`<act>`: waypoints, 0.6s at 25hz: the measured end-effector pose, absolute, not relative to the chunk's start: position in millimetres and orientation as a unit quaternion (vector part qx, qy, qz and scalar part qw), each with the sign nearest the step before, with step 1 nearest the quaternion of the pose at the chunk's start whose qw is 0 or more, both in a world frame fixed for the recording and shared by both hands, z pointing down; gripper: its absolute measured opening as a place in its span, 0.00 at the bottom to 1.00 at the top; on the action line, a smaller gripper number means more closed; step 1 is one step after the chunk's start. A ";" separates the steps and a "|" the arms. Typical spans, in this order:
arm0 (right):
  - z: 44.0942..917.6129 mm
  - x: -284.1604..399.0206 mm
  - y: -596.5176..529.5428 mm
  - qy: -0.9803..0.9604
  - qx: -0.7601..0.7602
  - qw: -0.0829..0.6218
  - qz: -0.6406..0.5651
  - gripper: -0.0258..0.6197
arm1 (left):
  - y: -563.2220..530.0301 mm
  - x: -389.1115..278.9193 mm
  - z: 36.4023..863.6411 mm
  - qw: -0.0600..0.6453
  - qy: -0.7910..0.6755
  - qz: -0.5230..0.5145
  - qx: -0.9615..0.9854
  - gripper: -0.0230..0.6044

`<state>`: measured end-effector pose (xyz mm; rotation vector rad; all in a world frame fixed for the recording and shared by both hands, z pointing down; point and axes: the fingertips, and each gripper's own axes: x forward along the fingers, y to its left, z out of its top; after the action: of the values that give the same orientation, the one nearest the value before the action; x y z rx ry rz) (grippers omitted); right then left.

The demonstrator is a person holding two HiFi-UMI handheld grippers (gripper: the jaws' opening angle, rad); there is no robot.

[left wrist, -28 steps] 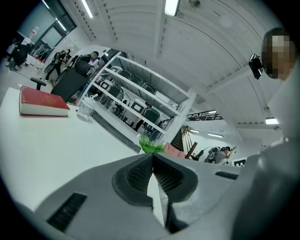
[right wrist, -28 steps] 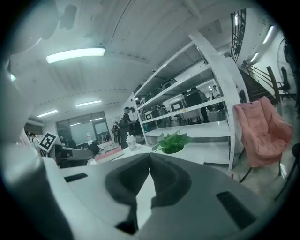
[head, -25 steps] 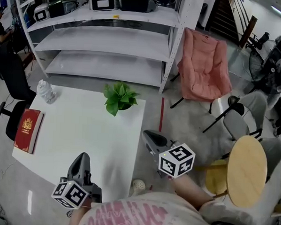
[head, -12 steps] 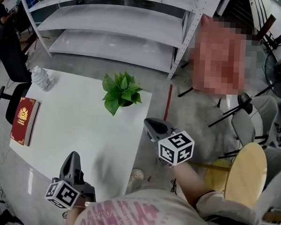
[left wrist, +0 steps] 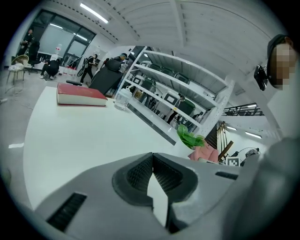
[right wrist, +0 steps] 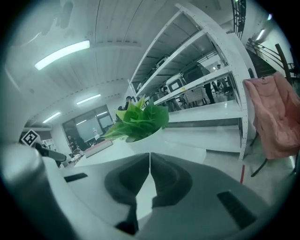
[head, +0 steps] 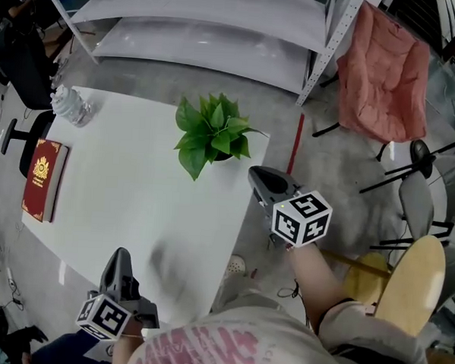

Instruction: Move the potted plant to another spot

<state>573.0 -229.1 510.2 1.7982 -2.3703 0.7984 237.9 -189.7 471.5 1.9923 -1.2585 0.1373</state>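
Note:
The potted plant (head: 213,135), green leaves in a white pot, stands at the far right corner of the white table (head: 127,203). My right gripper (head: 260,176) is shut and empty, just off the table's right edge, a short way in front of the plant. In the right gripper view the plant (right wrist: 140,121) fills the middle just beyond the closed tips (right wrist: 149,155). My left gripper (head: 118,257) hovers over the table's near edge, also shut and empty. In the left gripper view, beyond the left gripper (left wrist: 152,157), the plant (left wrist: 190,138) shows small and far off.
A red book (head: 45,177) lies at the table's left edge, with a clear plastic bottle (head: 70,104) at the far left corner. White shelving (head: 205,32) stands behind the table. A pink folding chair (head: 389,72) and a round wooden stool (head: 408,282) are on the right.
My right gripper has moved forward and down toward the plant and is closer to it. The left gripper has sunk a little over the near table edge. Both stay shut.

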 end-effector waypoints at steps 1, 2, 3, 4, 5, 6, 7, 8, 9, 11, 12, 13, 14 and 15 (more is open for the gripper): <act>512.9 572.2 -232.0 -0.773 0.578 0.030 0.259 0.05 | -189.0 237.0 474.2 0.384 -0.496 0.056 0.777 0.04; 515.3 571.5 -234.8 -0.778 0.573 0.033 0.256 0.06 | -188.8 236.7 476.5 0.386 -0.498 0.058 0.775 0.04; 517.1 570.3 -237.5 -0.784 0.567 0.038 0.250 0.07 | -189.1 236.8 478.7 0.387 -0.499 0.060 0.773 0.04; 518.5 568.5 -239.8 -0.791 0.561 0.045 0.241 0.11 | -189.6 236.9 480.8 0.387 -0.500 0.063 0.772 0.04; 519.6 565.9 -242.0 -0.798 0.554 0.054 0.230 0.18 | -190.3 236.9 482.8 0.388 -0.501 0.066 0.771 0.04; 520.6 562.7 -243.9 -0.805 0.548 0.062 0.219 0.25 | -191.2 236.6 484.3 0.389 -0.502 0.069 0.769 0.04; 521.5 559.3 -245.8 -0.811 0.541 0.069 0.210 0.30 | -192.4 236.5 485.2 0.389 -0.504 0.070 0.768 0.04; 522.4 555.9 -247.6 -0.816 0.535 0.074 0.204 0.34 | -193.5 236.7 485.3 0.390 -0.504 0.070 0.768 0.04; 523.1 552.9 -249.4 -0.820 0.530 0.077 0.201 0.39 | -194.5 237.4 484.9 0.390 -0.504 0.069 0.767 0.04; 524.4 548.1 -253.2 -0.824 0.523 0.078 0.201 0.50 | -195.4 239.3 484.7 0.390 -0.503 0.069 0.768 0.04; 525.3 546.3 -255.4 -0.825 0.522 0.077 0.204 0.54 | -195.6 240.4 485.4 0.391 -0.503 0.071 0.768 0.04; 526.6 545.1 -257.8 -0.825 0.521 0.075 0.207 0.58 | -196.1 242.0 486.3 0.391 -0.501 0.074 0.768 0.04; 528.5 544.5 -260.5 -0.823 0.522 0.075 0.210 0.63 | -196.7 244.1 487.5 0.392 -0.499 0.077 0.769 0.04; 530.5 544.6 -263.3 -0.821 0.525 0.075 0.213 0.70 | -197.3 246.7 488.5 0.393 -0.495 0.081 0.771 0.04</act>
<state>544.6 -263.3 530.5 1.5754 -2.4627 0.6380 246.7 -197.3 488.5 1.9564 -1.2575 0.2063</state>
